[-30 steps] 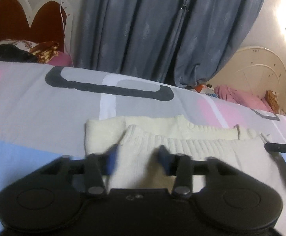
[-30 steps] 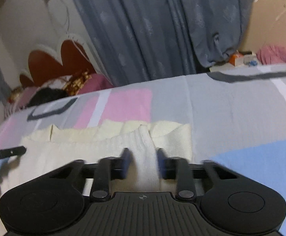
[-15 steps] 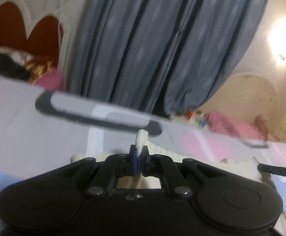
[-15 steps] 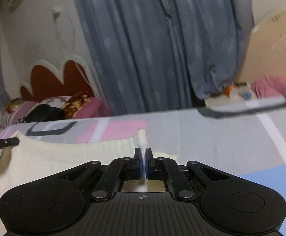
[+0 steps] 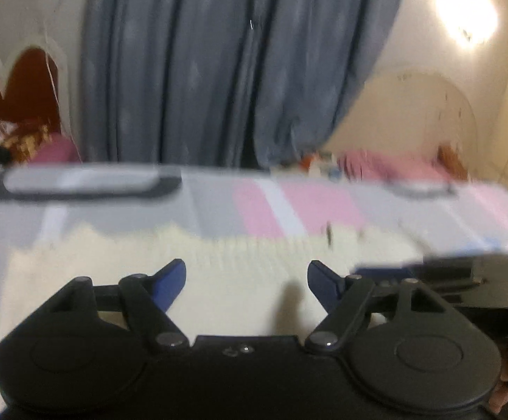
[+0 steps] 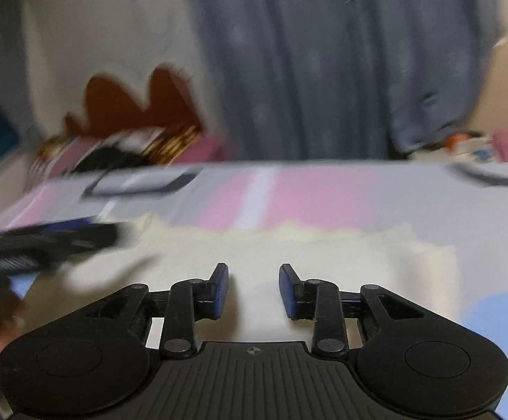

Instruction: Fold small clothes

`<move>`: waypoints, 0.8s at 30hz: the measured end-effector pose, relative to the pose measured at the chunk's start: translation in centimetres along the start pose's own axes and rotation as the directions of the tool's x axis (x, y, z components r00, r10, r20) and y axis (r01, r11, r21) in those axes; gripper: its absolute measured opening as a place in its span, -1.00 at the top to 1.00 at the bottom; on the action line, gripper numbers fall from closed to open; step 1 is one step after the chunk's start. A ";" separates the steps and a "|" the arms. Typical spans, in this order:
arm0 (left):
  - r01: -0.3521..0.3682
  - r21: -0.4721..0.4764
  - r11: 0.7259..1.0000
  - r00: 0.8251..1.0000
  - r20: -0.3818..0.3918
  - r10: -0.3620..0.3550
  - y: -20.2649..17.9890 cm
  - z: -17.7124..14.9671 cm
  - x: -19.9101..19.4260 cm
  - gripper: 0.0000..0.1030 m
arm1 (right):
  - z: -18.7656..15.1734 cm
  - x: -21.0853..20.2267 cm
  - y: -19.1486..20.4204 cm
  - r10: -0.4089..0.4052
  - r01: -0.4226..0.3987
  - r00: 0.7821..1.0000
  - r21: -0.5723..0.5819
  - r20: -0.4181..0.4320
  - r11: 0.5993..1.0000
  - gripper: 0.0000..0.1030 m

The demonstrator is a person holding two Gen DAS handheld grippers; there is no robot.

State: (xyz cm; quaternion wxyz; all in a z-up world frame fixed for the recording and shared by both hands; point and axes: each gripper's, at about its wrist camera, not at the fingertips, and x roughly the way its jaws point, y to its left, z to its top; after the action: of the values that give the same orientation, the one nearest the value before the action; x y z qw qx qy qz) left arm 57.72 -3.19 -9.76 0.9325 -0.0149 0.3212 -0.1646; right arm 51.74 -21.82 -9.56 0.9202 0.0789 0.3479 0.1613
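Observation:
A cream knitted garment (image 5: pixel 240 280) lies flat on the bed; it also shows in the right wrist view (image 6: pixel 289 252). My left gripper (image 5: pixel 247 280) is open wide and empty just above the garment. My right gripper (image 6: pixel 254 288) is open and empty above the garment's near part. The right gripper also shows at the right edge of the left wrist view (image 5: pixel 464 280). The left gripper shows blurred at the left of the right wrist view (image 6: pixel 44 245). Both views are motion-blurred.
The bed cover (image 5: pixel 289 203) has grey, pink, white and blue patches. Blue-grey curtains (image 5: pixel 219 70) hang behind the bed. A red and white headboard (image 5: pixel 16 84) with pillows is at the far left. Pink bedding (image 5: pixel 394 168) lies at the far right.
Both grippers were shut on the lifted edge of the garment half a second ago. Now both are open and the garment lies flat on the bed, folded over.

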 end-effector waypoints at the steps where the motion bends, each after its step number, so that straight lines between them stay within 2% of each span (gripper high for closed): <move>1: -0.033 0.018 0.999 0.999 -0.004 0.033 0.7 -0.7 0.1 -0.44 | -0.2 0.2 0.4 -0.011 0.011 1.000 -0.026 0.001 1.000 0.38; 3: -0.110 0.041 0.993 0.994 0.030 0.109 3.1 -1.8 -0.9 -0.45 | -0.4 -0.3 -0.5 -0.009 0.009 1.000 -0.059 0.001 0.998 0.38; 5: -0.179 0.023 0.984 0.983 0.052 0.177 5.9 -2.5 -2.2 -0.46 | -0.7 -1.4 -3.5 -0.162 0.162 0.987 -0.034 0.013 0.986 0.38; 6: -0.188 0.005 0.982 0.981 0.046 0.188 7.1 -2.5 -2.6 -0.46 | -1.1 -2.1 -5.5 -0.202 0.202 0.979 -0.013 0.016 0.979 0.41; 8: -0.191 0.007 0.981 0.981 0.040 0.191 7.6 -2.3 -2.9 -0.45 | -1.7 -3.0 -7.7 -0.180 0.180 0.984 0.007 0.008 0.984 0.43; 9: -0.227 0.024 0.974 0.973 0.039 0.226 7.2 -2.2 -3.3 -0.37 | -1.6 -3.2 -7.7 -0.167 0.167 0.986 -0.010 -0.004 0.986 0.42; 11: -0.207 0.068 0.976 0.977 0.072 0.202 5.2 -2.1 -4.7 -0.37 | -1.1 -4.3 -6.6 -0.200 0.200 0.980 -0.004 0.001 0.980 0.42; 12: -0.175 0.081 0.981 0.981 0.104 0.166 3.9 -2.3 -5.8 -0.42 | -1.0 -5.2 -5.4 -0.179 0.179 0.984 0.003 0.028 0.984 0.41; 13: -0.138 0.102 0.985 0.985 0.122 0.125 2.3 -2.7 -6.4 -0.44 | -1.3 -5.9 -4.0 -0.121 0.122 0.991 -0.003 0.056 0.993 0.37; 16: -0.065 0.160 0.985 0.994 0.096 0.050 -1.5 -4.0 -6.4 -0.44 | -2.8 -5.2 0.6 -0.028 0.030 0.999 -0.083 0.018 0.996 0.30; 17: -0.056 0.176 0.983 0.996 0.075 0.043 -2.1 -4.5 -6.0 -0.46 | -3.5 -4.7 1.8 -0.015 0.015 1.000 -0.107 0.002 0.994 0.30; 19: -0.062 0.190 0.980 0.998 0.013 0.061 -1.9 -5.4 -4.7 -0.47 | -4.8 -3.7 3.2 -0.050 0.048 0.999 -0.160 -0.008 0.986 0.29; 21: -0.042 0.130 0.991 0.999 0.022 0.039 0.2 -5.6 -5.3 -0.47 | -5.0 -3.9 2.4 -0.047 0.047 0.999 -0.125 -0.003 0.991 0.29; 24: -0.125 0.119 0.985 0.992 0.023 0.123 2.6 -5.7 -6.4 -0.48 | -4.7 -5.0 -0.3 -0.124 0.123 0.992 -0.071 -0.011 0.990 0.29</move>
State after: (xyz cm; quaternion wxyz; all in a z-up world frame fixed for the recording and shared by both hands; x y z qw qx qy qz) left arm 50.31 1.73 -10.79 0.9426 0.0599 0.3039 -0.1251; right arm 45.18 -23.74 -10.08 0.9279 0.0235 0.3533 0.1166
